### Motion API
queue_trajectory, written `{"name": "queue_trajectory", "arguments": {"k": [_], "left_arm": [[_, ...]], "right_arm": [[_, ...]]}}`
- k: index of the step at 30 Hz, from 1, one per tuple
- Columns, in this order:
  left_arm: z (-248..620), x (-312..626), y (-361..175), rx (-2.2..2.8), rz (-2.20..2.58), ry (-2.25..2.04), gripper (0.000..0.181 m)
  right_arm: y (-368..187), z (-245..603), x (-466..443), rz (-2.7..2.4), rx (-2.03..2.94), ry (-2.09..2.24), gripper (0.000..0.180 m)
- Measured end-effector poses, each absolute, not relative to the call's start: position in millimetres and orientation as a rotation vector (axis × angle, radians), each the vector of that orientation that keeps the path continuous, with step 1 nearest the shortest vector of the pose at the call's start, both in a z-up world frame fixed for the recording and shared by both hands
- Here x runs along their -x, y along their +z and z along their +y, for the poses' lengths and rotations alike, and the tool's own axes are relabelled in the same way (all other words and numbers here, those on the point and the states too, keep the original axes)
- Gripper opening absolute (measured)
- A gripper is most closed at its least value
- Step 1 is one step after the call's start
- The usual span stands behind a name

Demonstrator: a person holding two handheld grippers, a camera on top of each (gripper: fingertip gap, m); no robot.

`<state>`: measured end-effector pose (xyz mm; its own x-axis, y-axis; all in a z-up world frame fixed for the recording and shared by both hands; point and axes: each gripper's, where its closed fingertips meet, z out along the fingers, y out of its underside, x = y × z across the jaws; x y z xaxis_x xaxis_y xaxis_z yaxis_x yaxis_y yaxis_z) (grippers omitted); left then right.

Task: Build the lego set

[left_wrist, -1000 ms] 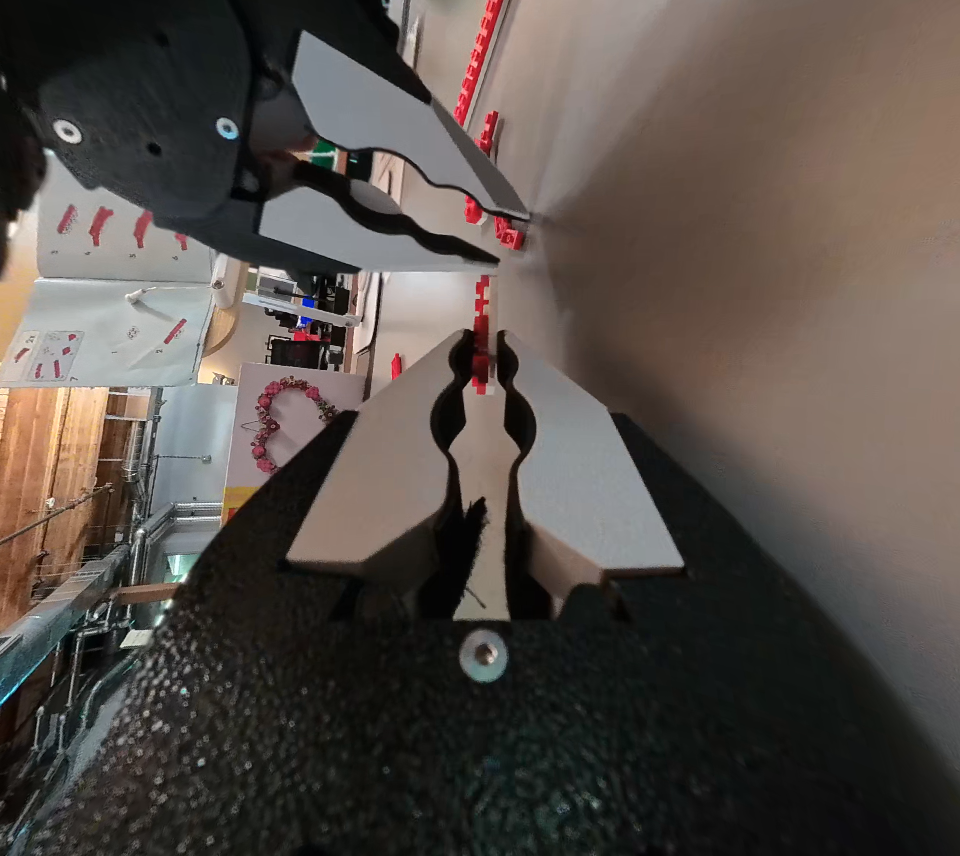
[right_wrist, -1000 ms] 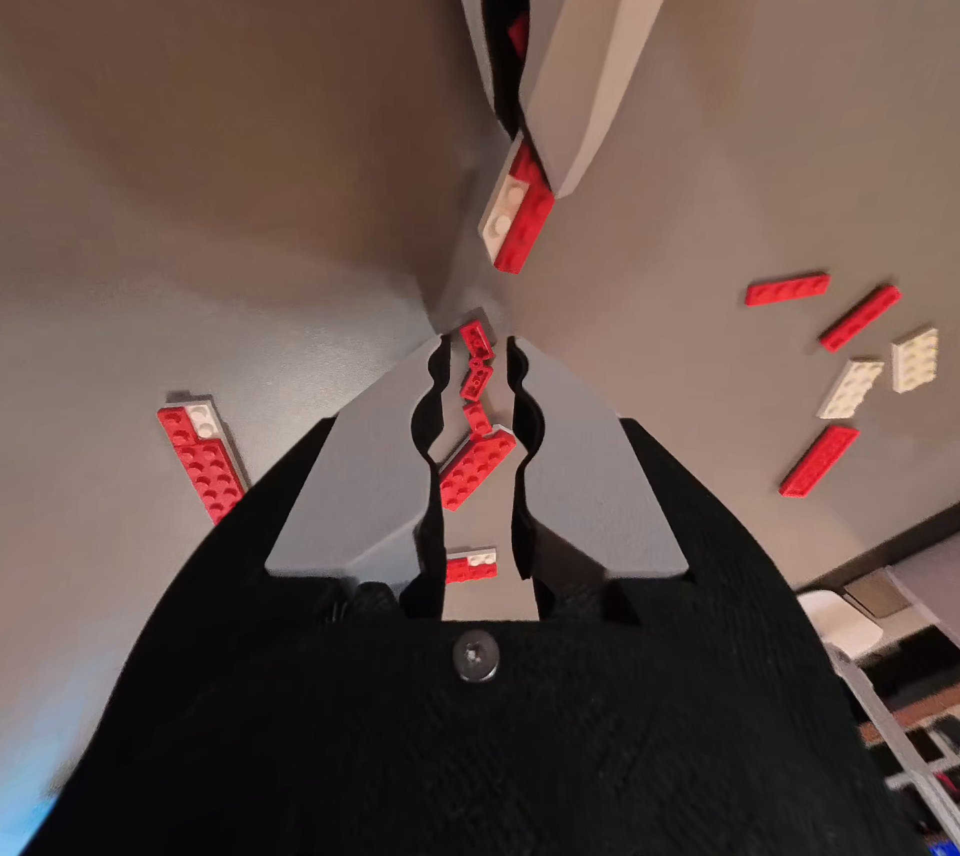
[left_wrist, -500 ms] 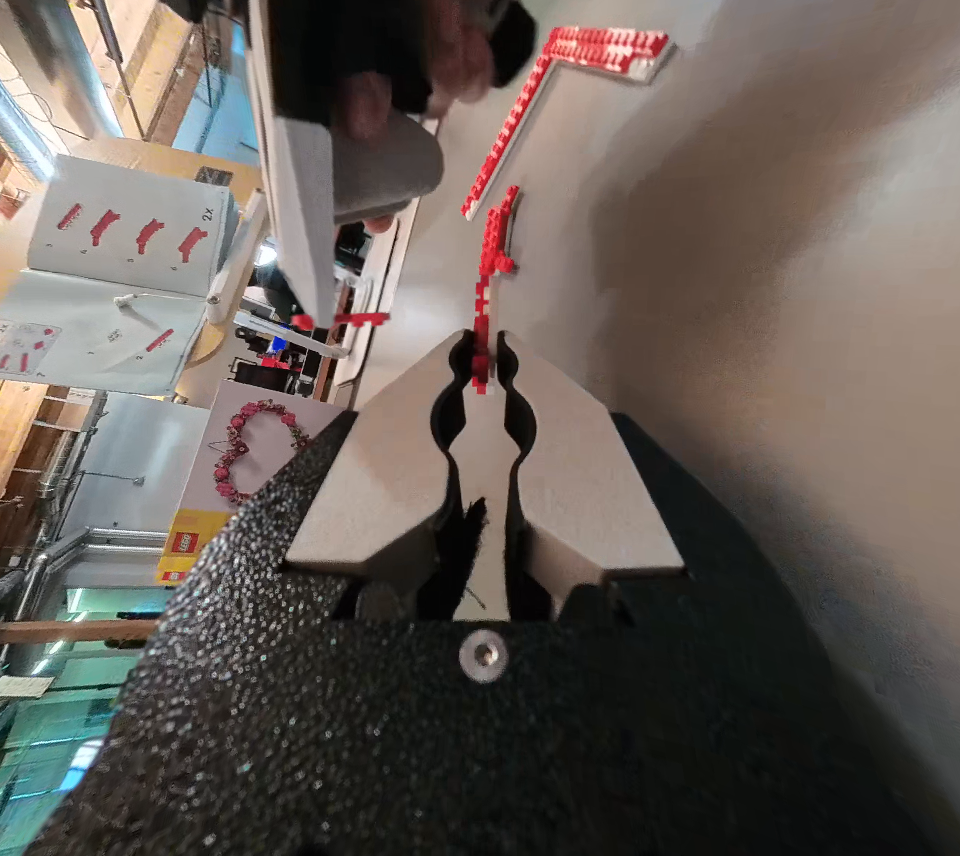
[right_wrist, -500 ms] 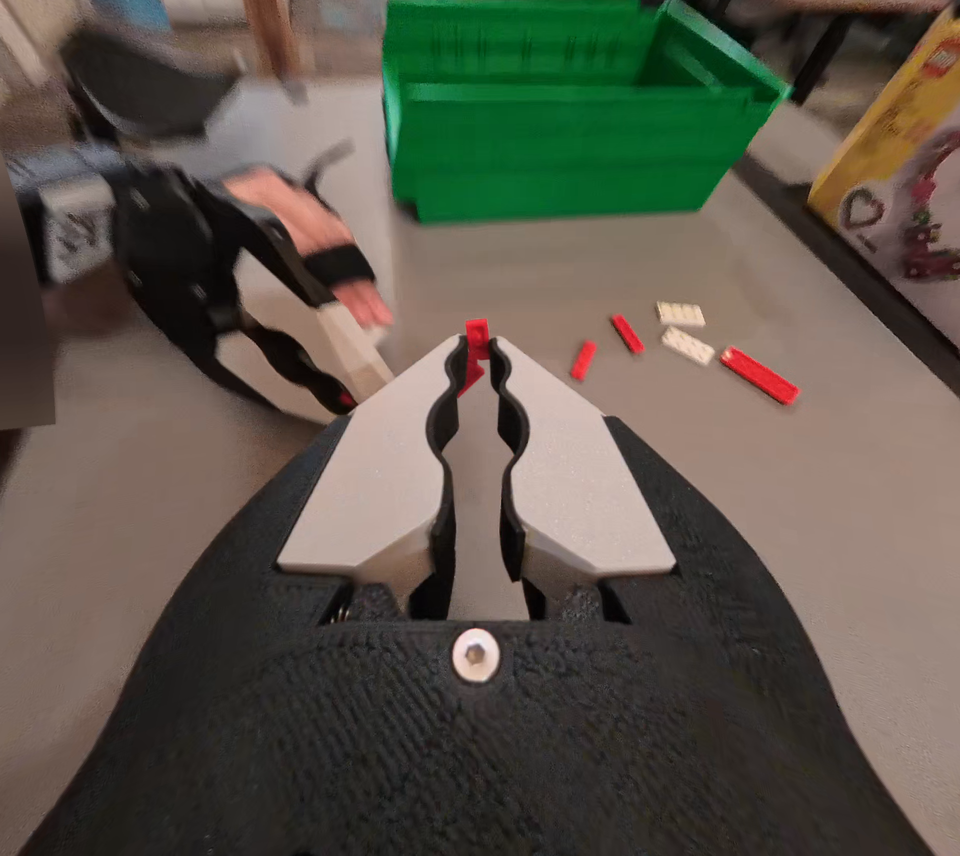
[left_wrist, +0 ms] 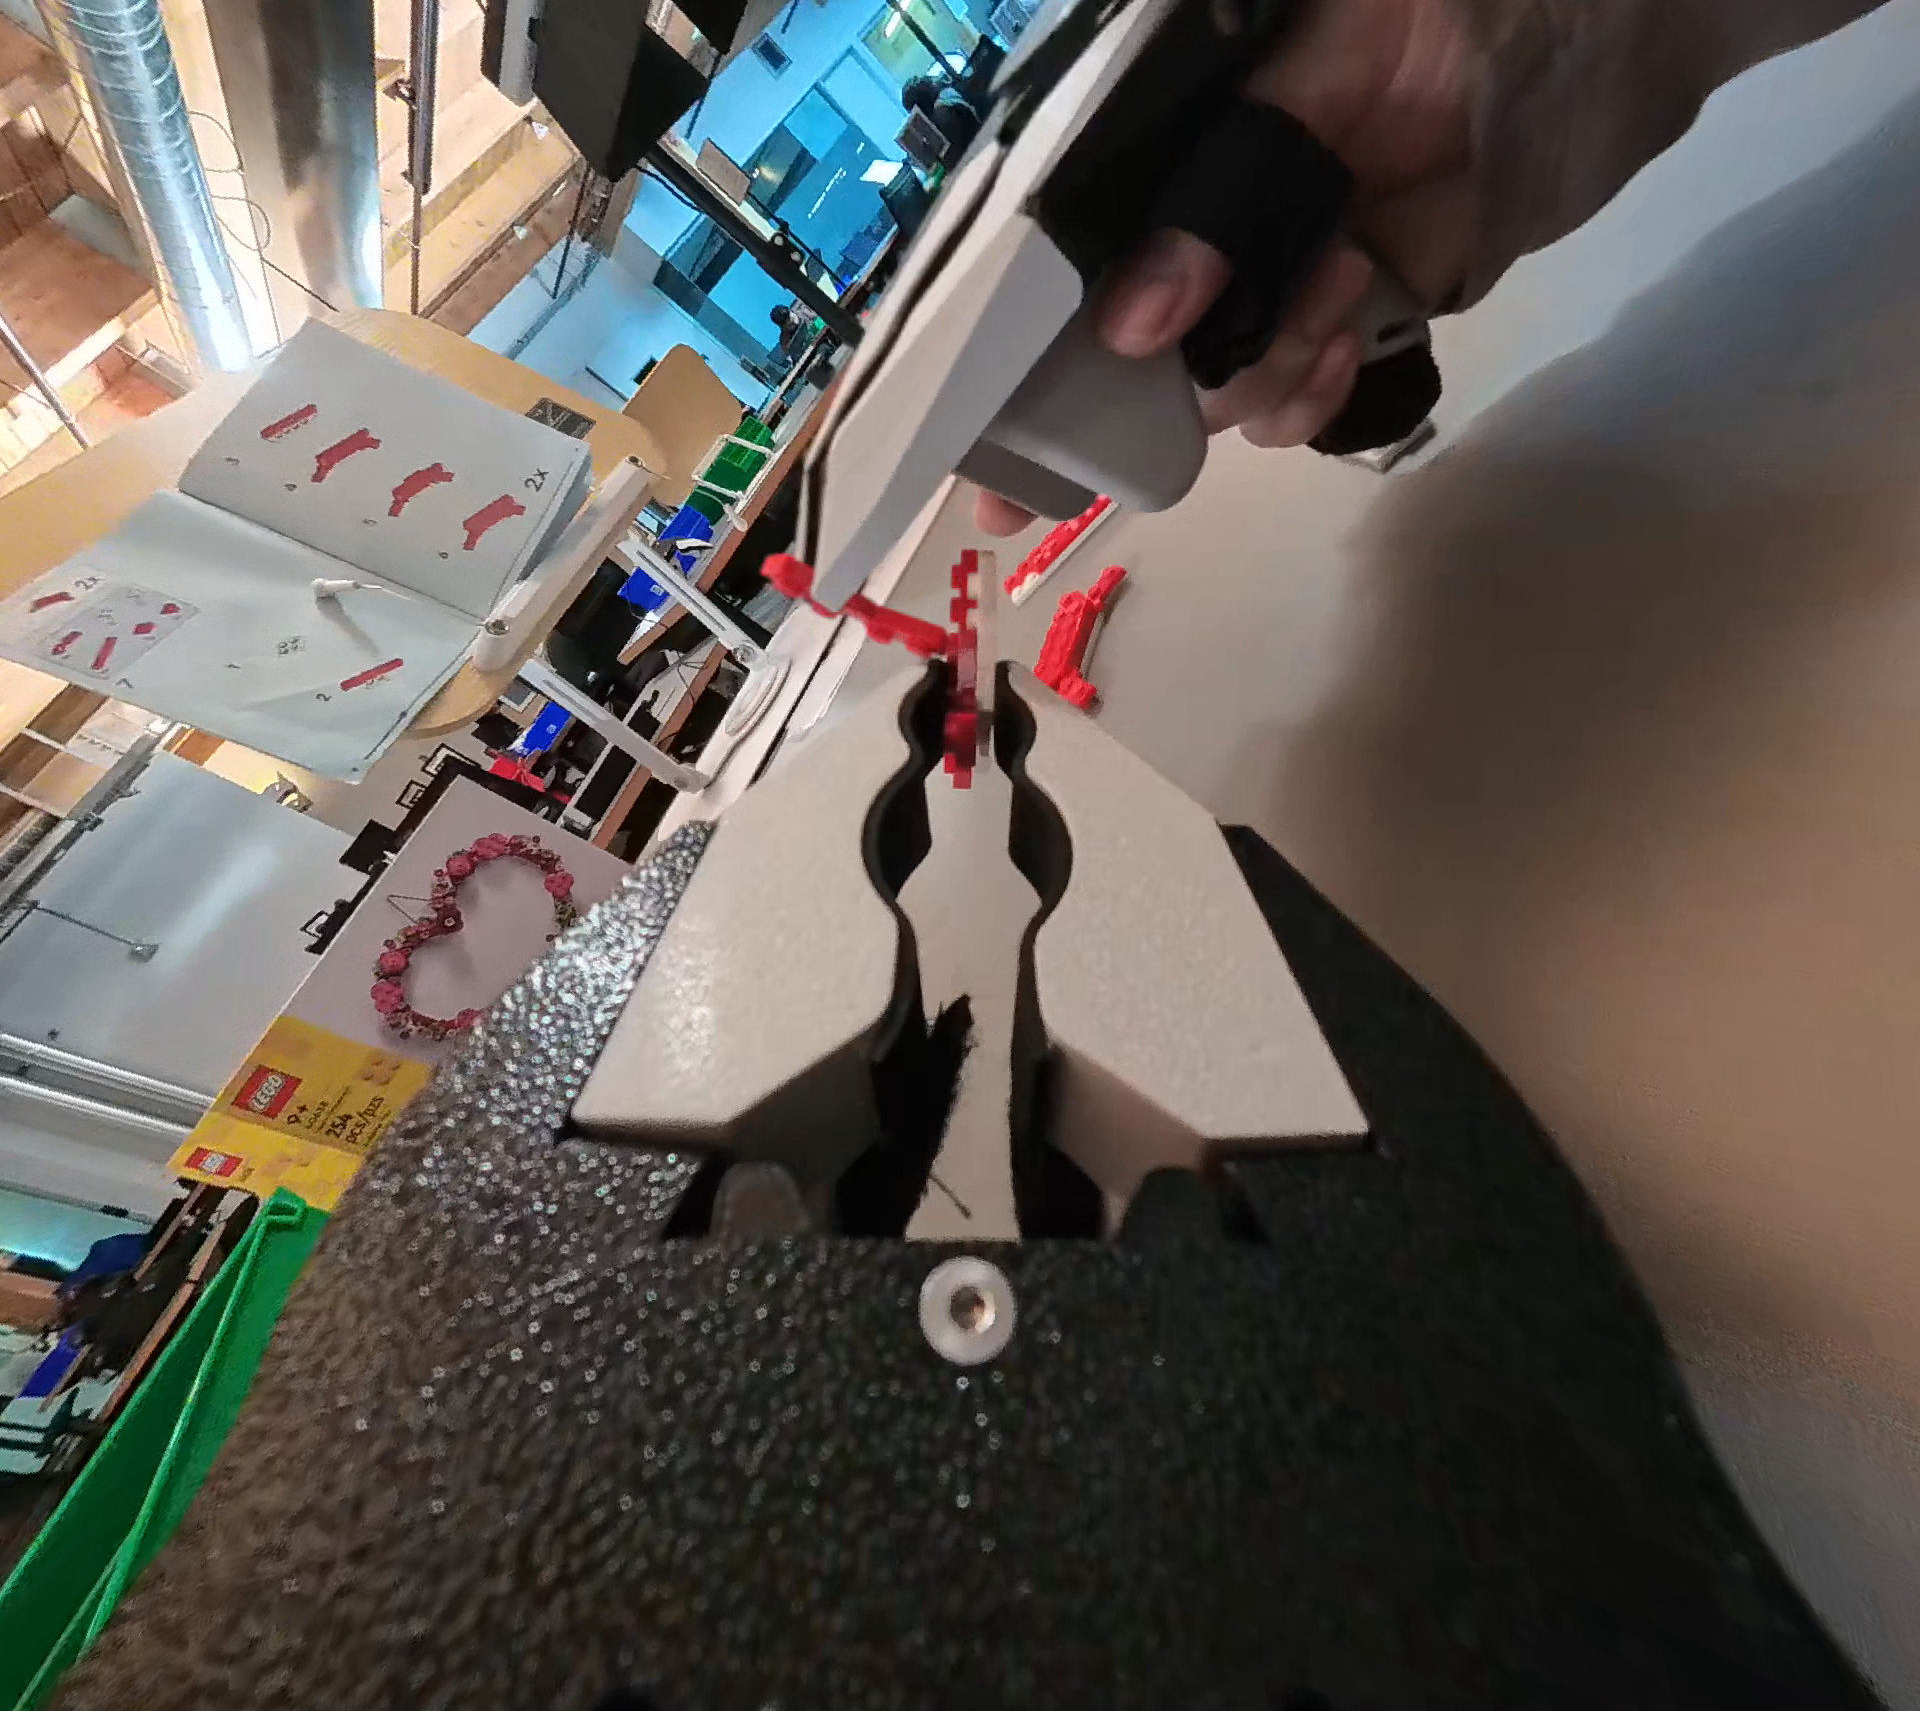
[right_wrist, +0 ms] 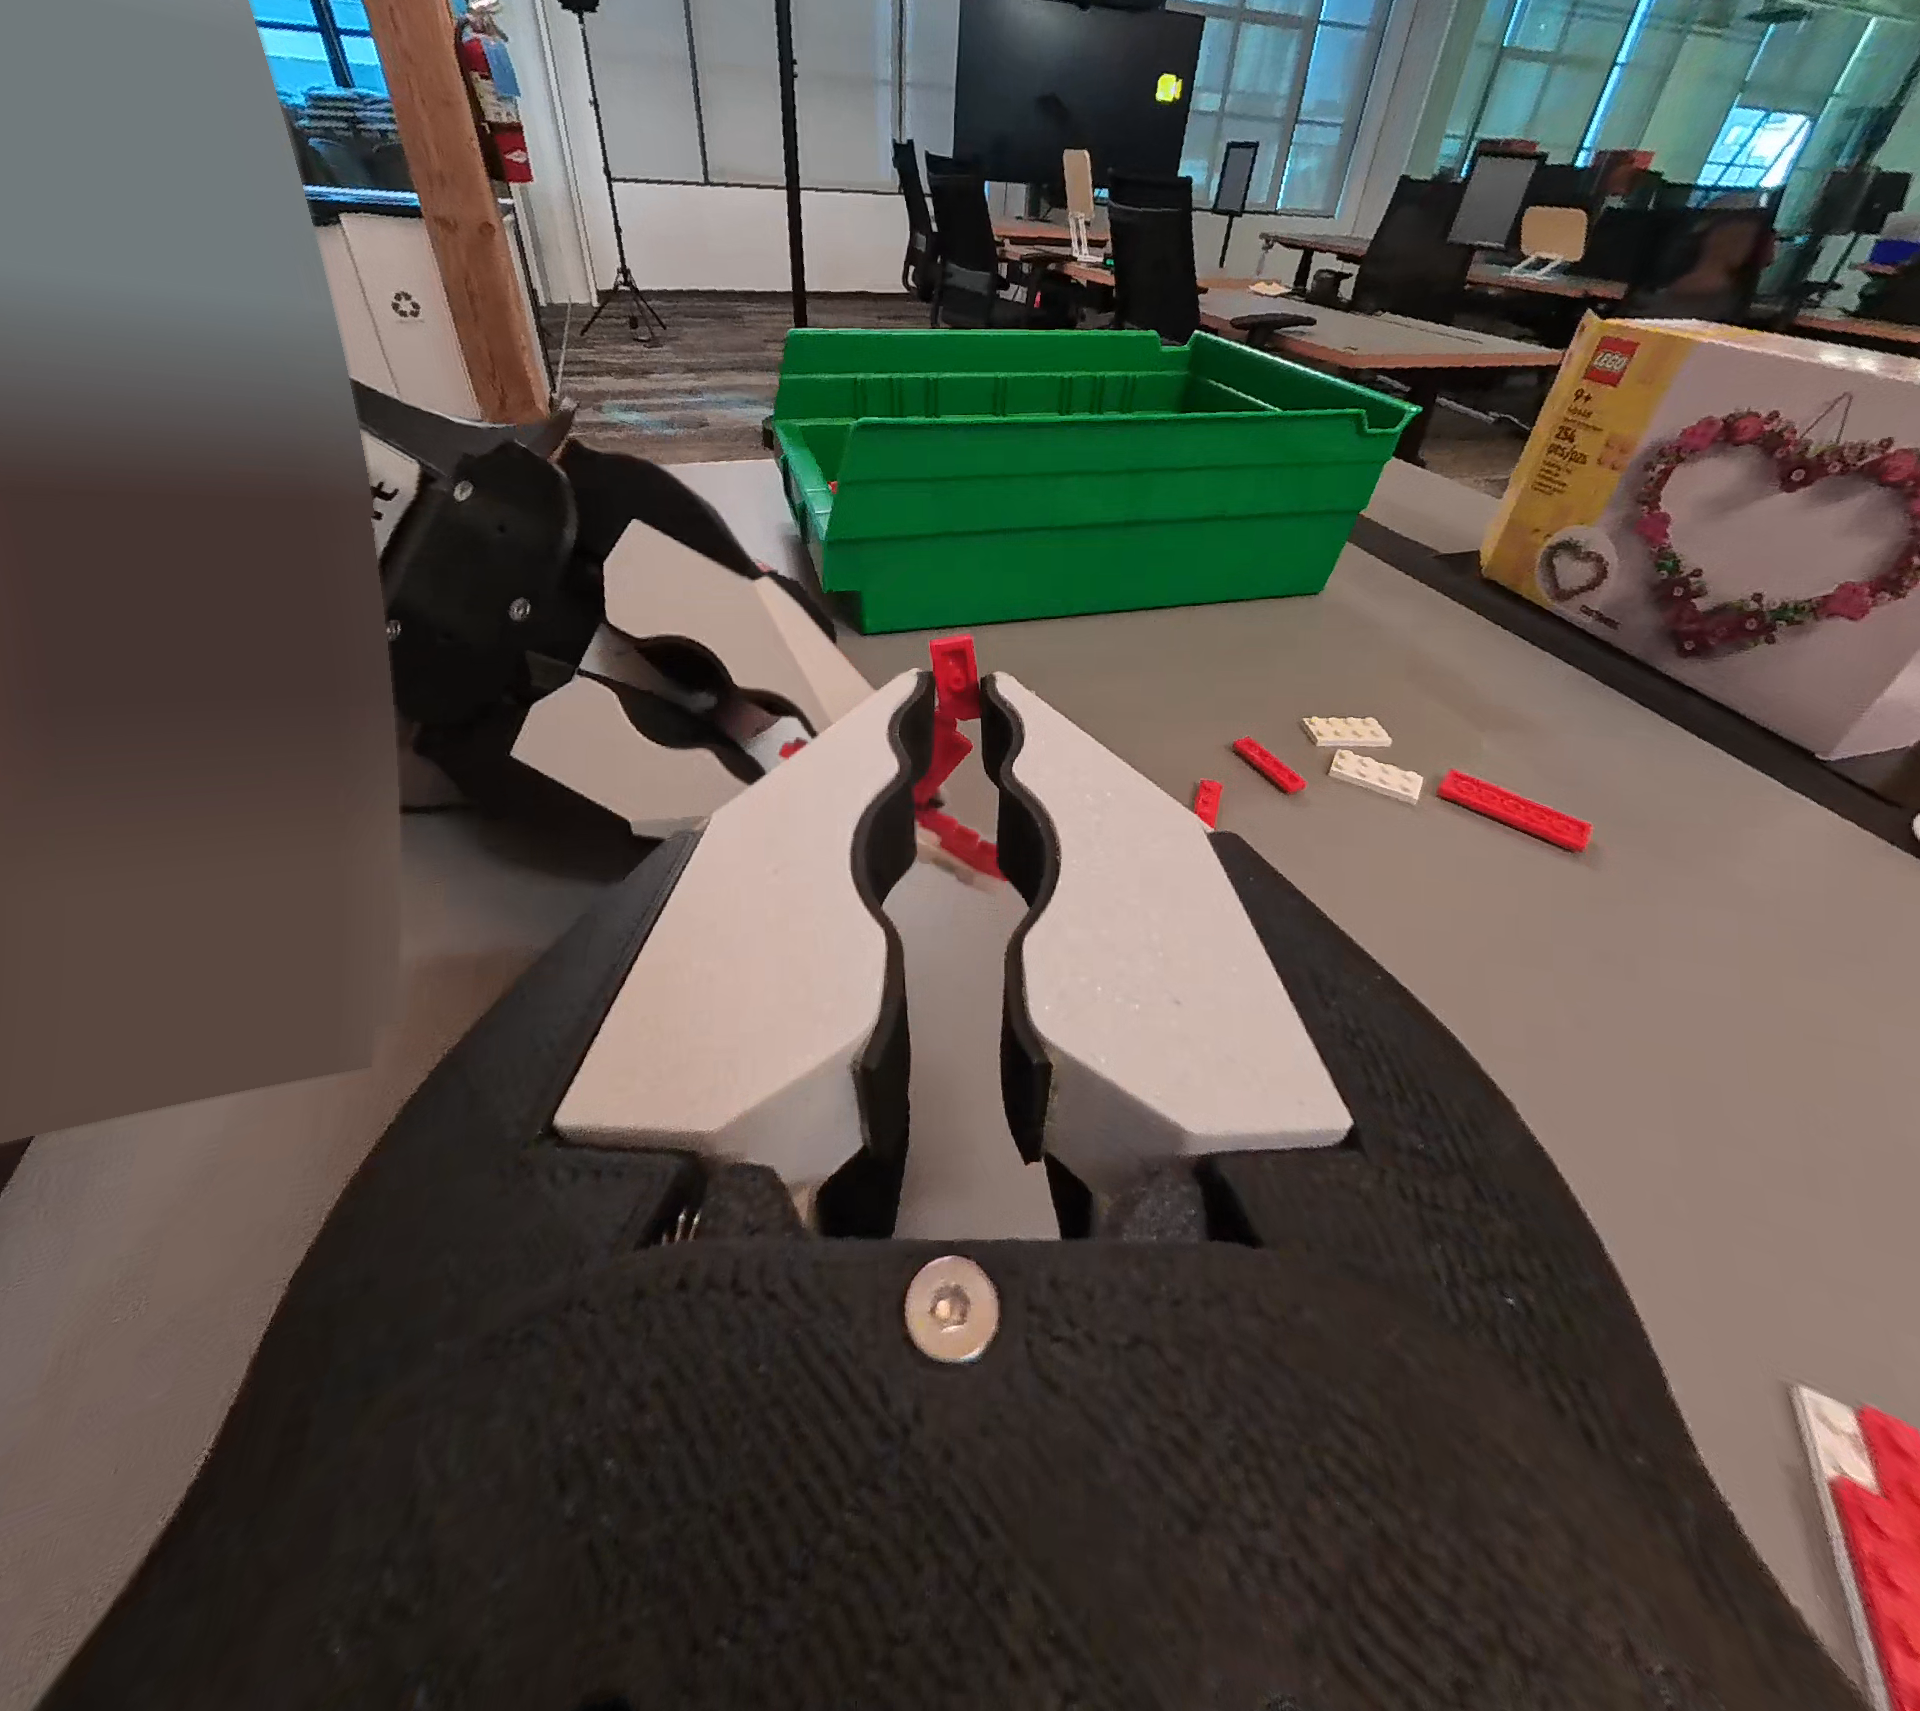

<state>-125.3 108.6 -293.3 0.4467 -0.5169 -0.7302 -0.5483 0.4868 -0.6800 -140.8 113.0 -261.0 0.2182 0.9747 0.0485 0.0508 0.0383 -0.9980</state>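
Note:
My left gripper is shut on a red-and-white plate that stands edge-on between its tips. My right gripper is shut on a chain of small red hinged pieces that hangs down between its fingers. In the left wrist view the right gripper comes in from the upper left, and its red chain reaches the plate's side. In the right wrist view the left gripper sits close at the left, with the plate showing below the chain. Both are held above the grey table.
Loose red plates and white plates lie to the right. A green bin stands behind, the set's box at far right. A red build is at the near right. The instruction booklet is on a stand.
My right gripper closed on the red chain on the table and lifted it. Both grippers rose and tilted level, and the chain now meets the plate held in my left gripper.

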Motion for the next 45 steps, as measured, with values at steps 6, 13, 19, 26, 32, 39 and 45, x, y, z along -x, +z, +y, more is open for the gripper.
{"name": "queue_trajectory", "arguments": {"k": [6,13,19,26,32,39,45], "left_arm": [[112,129,-292,1.148,1.159,0.045,0.007],[116,133,-293,1.154,1.158,0.083,0.007],[123,139,-303,1.177,1.204,0.206,0.007],[134,153,-309,1.237,1.200,0.305,0.006],[131,148,-314,1.229,1.244,0.308,0.006],[128,144,-319,1.223,1.282,0.300,0.006],[126,143,-320,1.222,1.292,0.299,0.006]], "right_arm": [[-261,112,132,-1.086,1.291,0.992,0.007],[-266,114,124,-1.088,1.305,0.949,0.007],[-278,115,121,-1.149,1.344,0.861,0.009],[-301,122,100,-1.214,1.635,0.777,0.023],[-345,59,74,-1.705,1.738,0.767,0.030],[-371,43,61,-1.927,1.701,0.651,0.028],[-373,41,65,-2.016,1.686,0.646,0.006]]}}
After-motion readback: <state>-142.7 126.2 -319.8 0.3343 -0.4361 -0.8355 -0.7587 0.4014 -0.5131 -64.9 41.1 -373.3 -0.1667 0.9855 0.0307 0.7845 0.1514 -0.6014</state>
